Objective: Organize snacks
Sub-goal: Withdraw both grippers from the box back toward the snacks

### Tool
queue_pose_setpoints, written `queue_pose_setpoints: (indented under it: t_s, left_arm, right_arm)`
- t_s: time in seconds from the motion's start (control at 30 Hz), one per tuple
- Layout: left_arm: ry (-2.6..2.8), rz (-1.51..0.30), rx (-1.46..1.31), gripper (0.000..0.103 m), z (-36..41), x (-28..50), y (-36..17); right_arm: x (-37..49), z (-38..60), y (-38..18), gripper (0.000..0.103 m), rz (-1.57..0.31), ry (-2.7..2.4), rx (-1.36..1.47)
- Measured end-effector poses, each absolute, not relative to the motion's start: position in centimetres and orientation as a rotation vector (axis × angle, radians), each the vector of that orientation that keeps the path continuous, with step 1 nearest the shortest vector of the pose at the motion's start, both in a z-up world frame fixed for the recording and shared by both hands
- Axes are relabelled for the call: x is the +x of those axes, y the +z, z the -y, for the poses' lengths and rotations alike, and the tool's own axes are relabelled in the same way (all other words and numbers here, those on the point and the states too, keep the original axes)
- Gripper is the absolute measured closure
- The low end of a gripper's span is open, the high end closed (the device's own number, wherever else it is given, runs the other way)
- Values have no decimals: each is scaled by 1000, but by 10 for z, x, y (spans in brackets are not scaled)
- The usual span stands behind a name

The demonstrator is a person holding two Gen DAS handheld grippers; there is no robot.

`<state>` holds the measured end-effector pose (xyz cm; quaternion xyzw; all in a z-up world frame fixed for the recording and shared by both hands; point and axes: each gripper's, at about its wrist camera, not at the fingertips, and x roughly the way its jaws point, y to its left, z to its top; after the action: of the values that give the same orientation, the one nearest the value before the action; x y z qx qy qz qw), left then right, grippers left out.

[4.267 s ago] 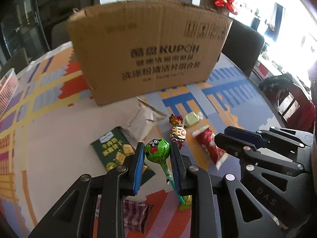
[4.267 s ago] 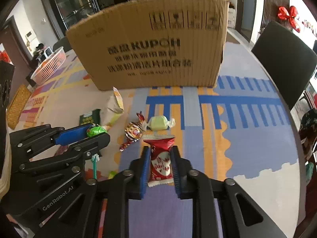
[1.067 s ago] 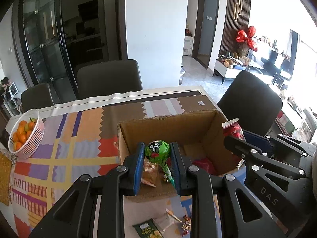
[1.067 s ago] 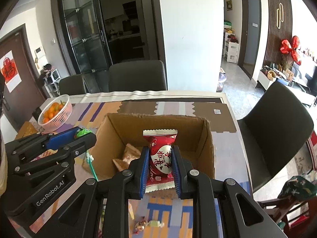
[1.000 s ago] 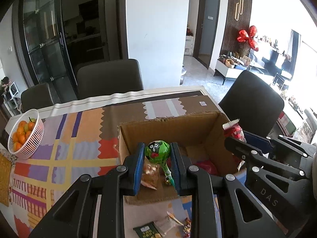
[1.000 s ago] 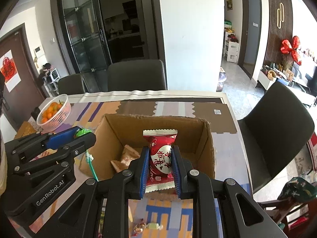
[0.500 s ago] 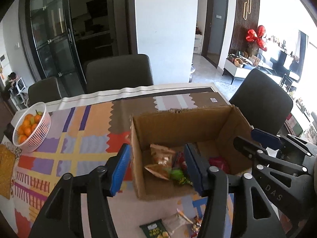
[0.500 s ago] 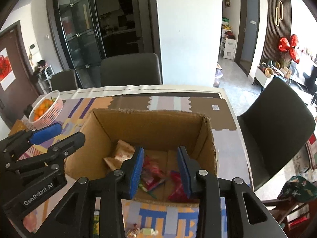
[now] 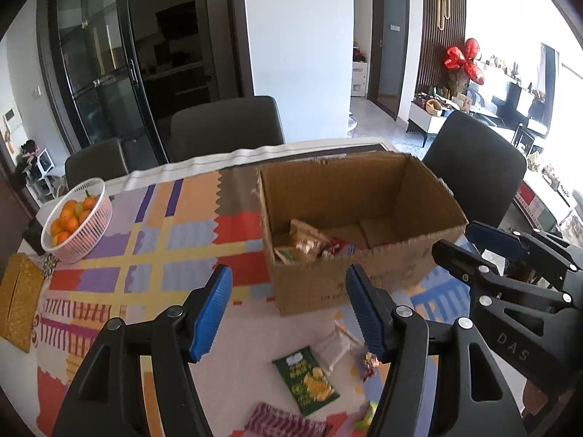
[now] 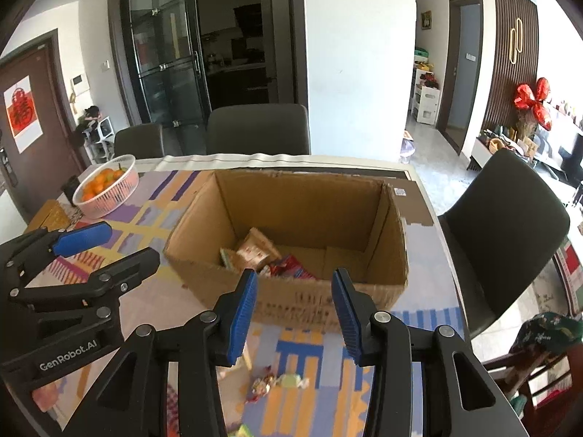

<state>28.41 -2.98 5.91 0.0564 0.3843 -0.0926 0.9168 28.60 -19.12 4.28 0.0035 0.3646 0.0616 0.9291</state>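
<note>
An open cardboard box (image 9: 411,196) (image 10: 390,233) stands on the patterned table and holds several snack packets (image 9: 306,242) (image 10: 257,249). My left gripper (image 9: 289,309) is open and empty, above the table in front of the box's left corner. My right gripper (image 10: 293,307) is open and empty, above the box's near wall. On the table in front of the box lie a green snack packet (image 9: 306,378), a white packet (image 9: 335,346), wrapped candies (image 10: 277,382) and a striped packet (image 9: 280,420).
A white basket of oranges (image 9: 74,220) (image 10: 107,184) stands at the table's left. A gold box (image 9: 18,306) lies at the left edge. Dark chairs (image 9: 226,127) (image 10: 503,218) stand behind and right of the table.
Both grippers have opened over the box: the green lollipop and the red packet dropped in. Both grippers have since drawn back a little from the box with wider jaws.
</note>
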Motion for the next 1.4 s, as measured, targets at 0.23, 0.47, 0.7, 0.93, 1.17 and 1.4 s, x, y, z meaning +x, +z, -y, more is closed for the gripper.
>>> queue_pose_setpoints:
  t_s: [0.23,0.47,0.7,0.93,1.17,1.4]
  left_arm:
    - [-183,-801,85,36,17,254,49]
    - [-179,-813,75,36,10,230,33]
    - [-190,-843,77,36,10,217,10]
    - [-196,-883,89,36,12,214,-21]
    - [-218,-902,122,36,18,214,-47]
    - [-225,-948,80,36,18,226,-72]
  right_arm:
    - [261,184,33,60,-765,134,14]
    - [238,177,17,60,-785,139,24]
    - [225,175,-7,60,-815,140,41]
    - [216,169,-32,60,-844,152,33]
    - [214,165,-57,60,-860,163,14]
    - [222,169,-80,60,-909,158,32]
